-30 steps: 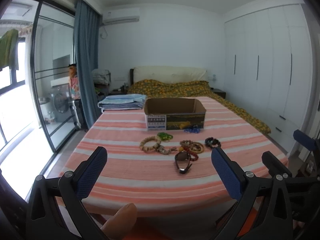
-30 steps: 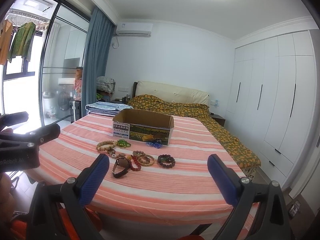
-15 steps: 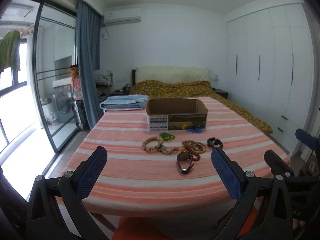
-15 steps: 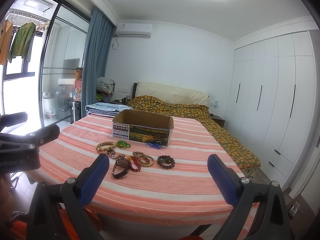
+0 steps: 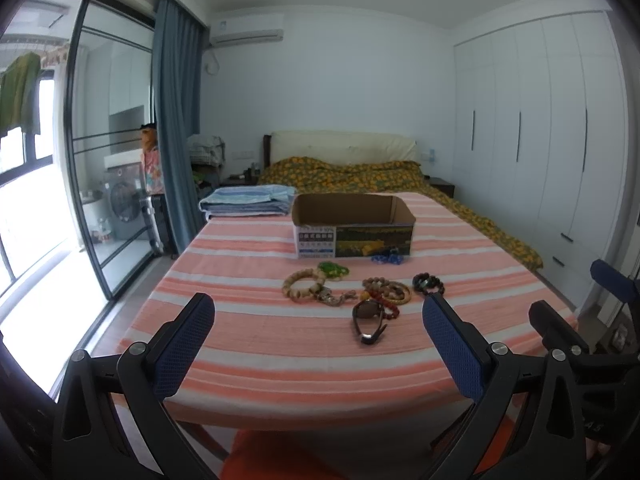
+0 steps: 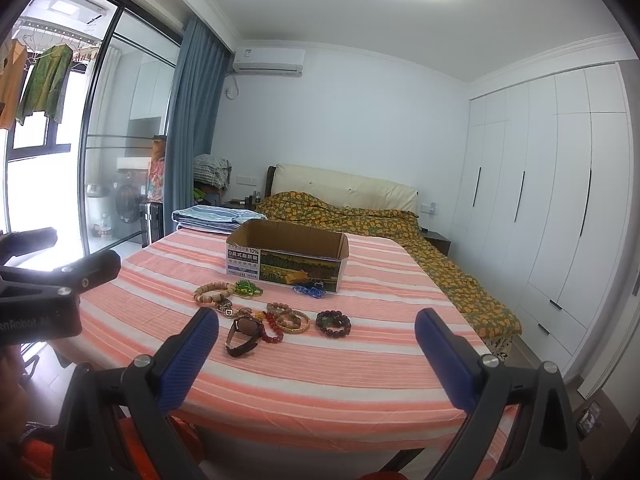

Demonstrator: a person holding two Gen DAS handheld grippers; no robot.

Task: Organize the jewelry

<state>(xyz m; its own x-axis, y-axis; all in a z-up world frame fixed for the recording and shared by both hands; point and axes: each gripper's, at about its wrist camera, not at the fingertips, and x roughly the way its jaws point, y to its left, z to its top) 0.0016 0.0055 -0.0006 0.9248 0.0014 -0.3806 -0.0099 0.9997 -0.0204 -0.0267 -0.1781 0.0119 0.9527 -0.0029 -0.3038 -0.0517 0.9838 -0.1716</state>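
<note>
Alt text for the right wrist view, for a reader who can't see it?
The open right gripper faces a striped bed where beaded bracelets and a watch lie before an open cardboard box. The left gripper shows at left.

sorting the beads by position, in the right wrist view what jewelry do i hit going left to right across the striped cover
tan wooden bracelet → green bead bracelet → watch → blue bead piece → dark bead bracelet

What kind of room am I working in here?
A home bedroom, most likely: a bed with padded headboard, built-in white wardrobes, and a striped cloth-covered table holding bracelets beside a cardboard box.
</note>
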